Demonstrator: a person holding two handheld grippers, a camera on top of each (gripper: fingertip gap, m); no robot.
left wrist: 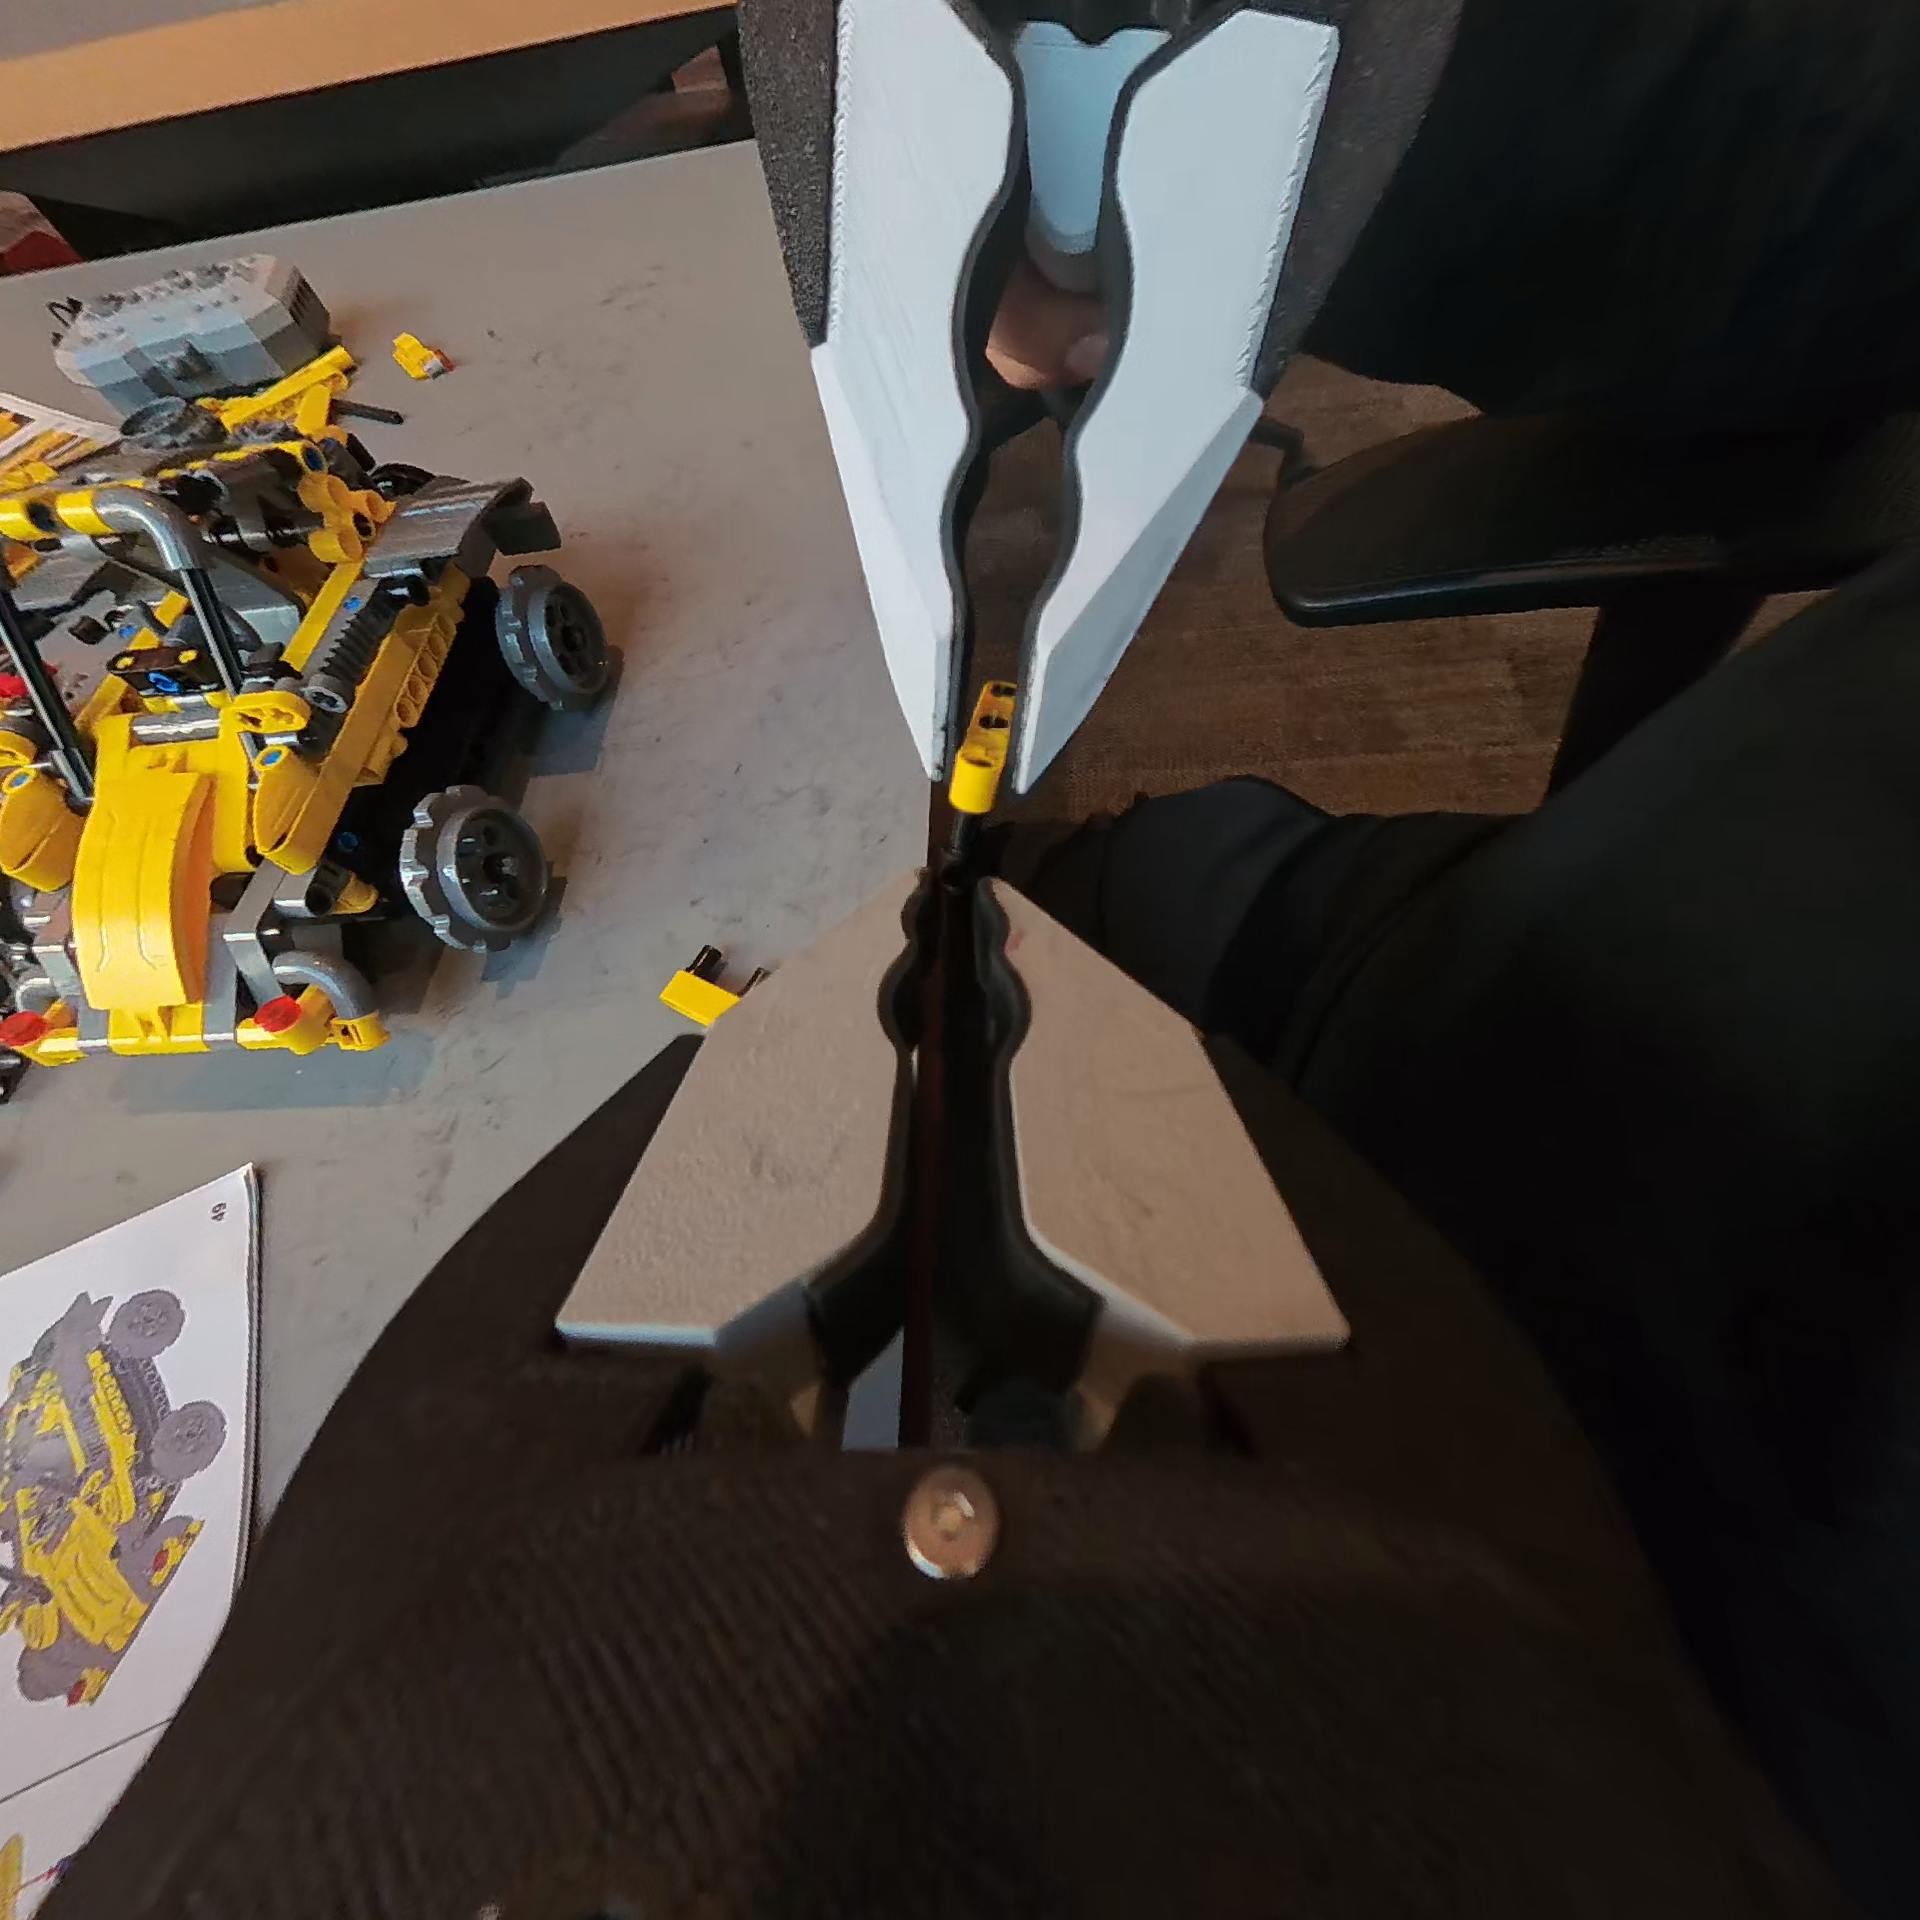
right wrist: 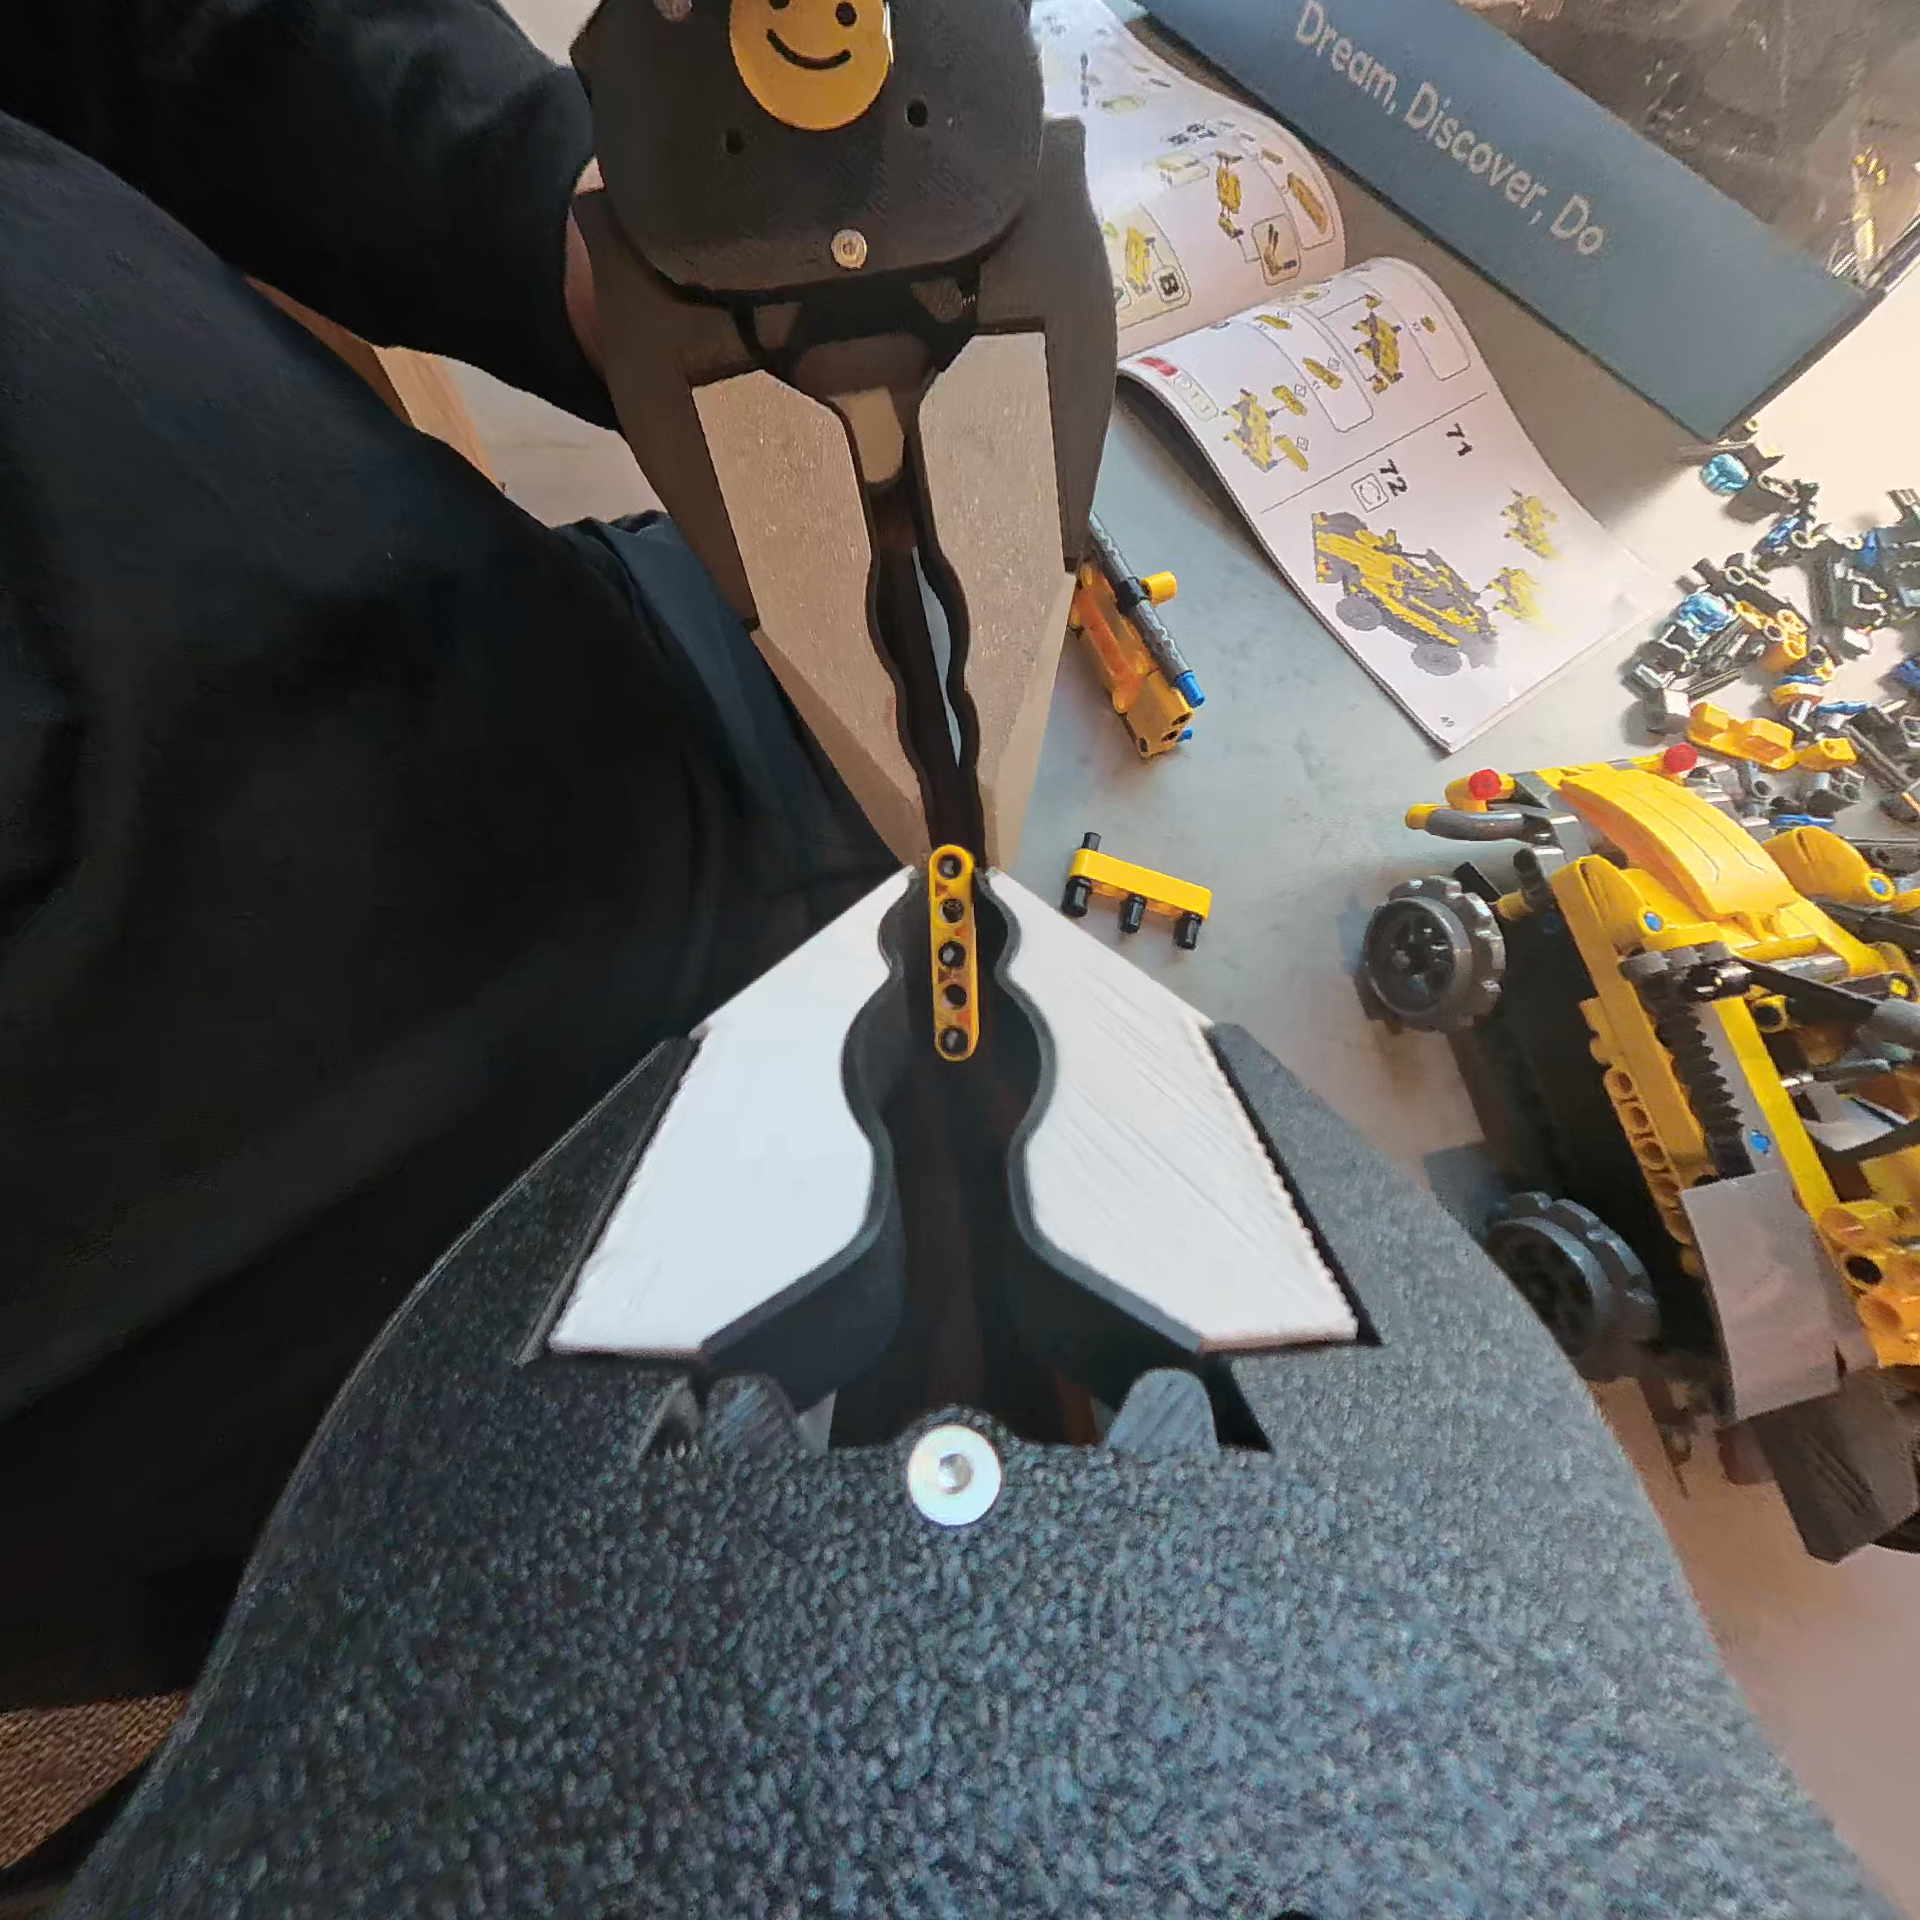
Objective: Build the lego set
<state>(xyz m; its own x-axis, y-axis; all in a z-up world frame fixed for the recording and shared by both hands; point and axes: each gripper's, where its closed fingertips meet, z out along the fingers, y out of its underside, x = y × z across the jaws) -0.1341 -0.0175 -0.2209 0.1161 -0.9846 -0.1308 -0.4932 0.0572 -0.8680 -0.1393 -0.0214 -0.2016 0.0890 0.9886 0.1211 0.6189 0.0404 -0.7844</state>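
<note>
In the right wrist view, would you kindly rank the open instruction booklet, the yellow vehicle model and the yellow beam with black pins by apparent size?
1. Yellow vehicle model, cut off by the frame.
2. Open instruction booklet; farther off, so its order against the model is unsure.
3. Yellow beam with black pins, clearly smallest.

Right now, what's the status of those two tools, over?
Left tool shut on black axle. Right tool shut on yellow beam, its end at the axle tip. Yellow vehicle model on table, apart from both.

Bare table (right wrist: 1278,790) between yellow vehicle (right wrist: 1704,1039) and booklet (right wrist: 1382,488), perhaps passable.
</note>
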